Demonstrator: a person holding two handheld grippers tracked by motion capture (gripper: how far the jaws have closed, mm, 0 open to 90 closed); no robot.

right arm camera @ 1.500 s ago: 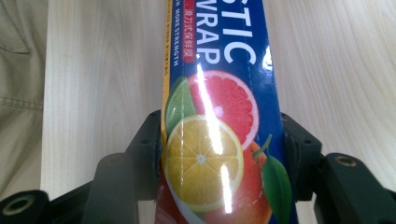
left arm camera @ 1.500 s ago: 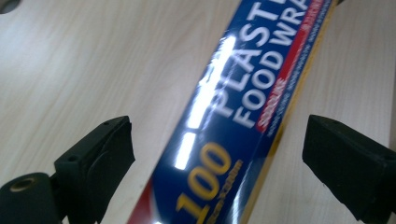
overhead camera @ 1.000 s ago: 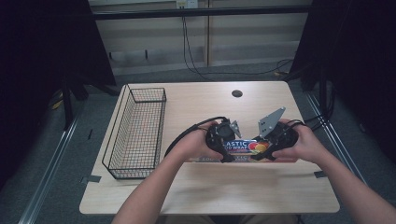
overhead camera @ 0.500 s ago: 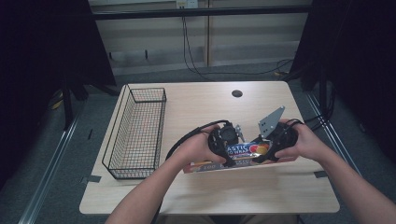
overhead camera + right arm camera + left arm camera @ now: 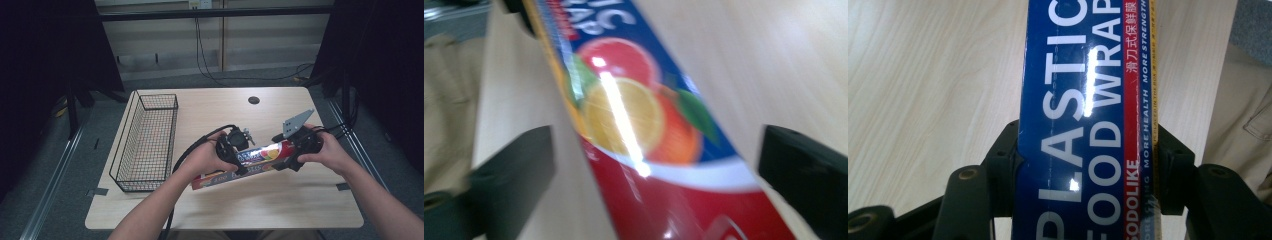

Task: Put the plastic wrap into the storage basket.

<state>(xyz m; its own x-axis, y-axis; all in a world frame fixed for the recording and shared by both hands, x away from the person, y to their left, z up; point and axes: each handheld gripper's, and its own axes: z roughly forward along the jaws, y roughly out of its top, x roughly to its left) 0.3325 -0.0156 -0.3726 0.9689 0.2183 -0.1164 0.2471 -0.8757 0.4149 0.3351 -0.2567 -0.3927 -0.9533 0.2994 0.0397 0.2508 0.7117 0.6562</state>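
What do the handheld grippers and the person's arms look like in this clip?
Both grippers are black. The left gripper trails a black cable off the table's near edge; the right gripper carries a grey three-cornered plate. Their fingers are black blocks. Forearms are bare, no sleeves visible.

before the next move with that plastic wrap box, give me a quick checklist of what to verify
1. Left gripper clamped on the plastic food wrap box: ok, both jaws press its long sides in the left gripper view.
2. Right gripper released: ok, its jaws have just been opening and stand off both sides of the box, which lies between them.
3. Box fully off the table: cannot tell; it sits tilted, its right end higher.
4. Wire basket free to receive it: ok, nothing visible inside.
5. Path to the basket: ok, bare tabletop between.
6. Left gripper's cable out of the way: not ok, it loops toward the basket side.
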